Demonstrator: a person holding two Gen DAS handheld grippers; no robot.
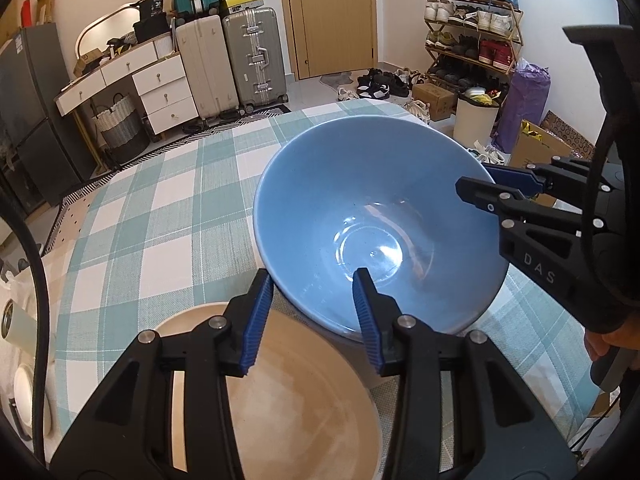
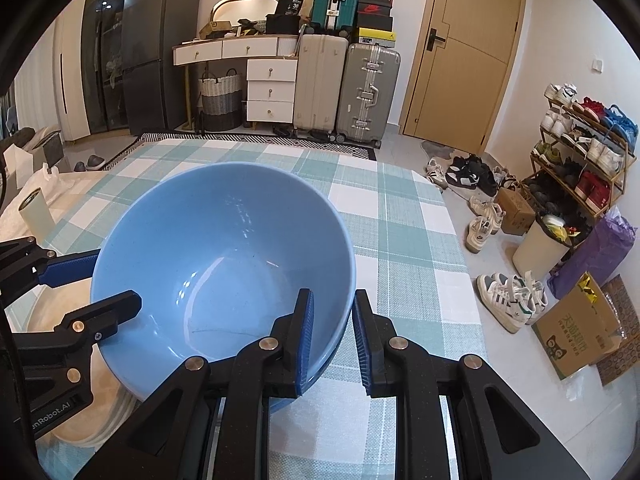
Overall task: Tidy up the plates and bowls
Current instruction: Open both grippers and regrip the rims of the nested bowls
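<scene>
A large blue bowl sits on the checked tablecloth, its near-left side resting over the edge of a stack of cream plates. My left gripper is open, its jaws straddling the bowl's near rim, one finger inside, one outside. My right gripper straddles the bowl's opposite rim, jaws a little apart, with a gap between the outer pad and the bowl wall. It shows in the left wrist view at the bowl's right rim.
The table carries a green-and-white checked cloth. A cream tumbler lies at the table's left side on a white cloth. Beyond the table are suitcases, a dresser, a shoe rack, boxes and shoes on the floor.
</scene>
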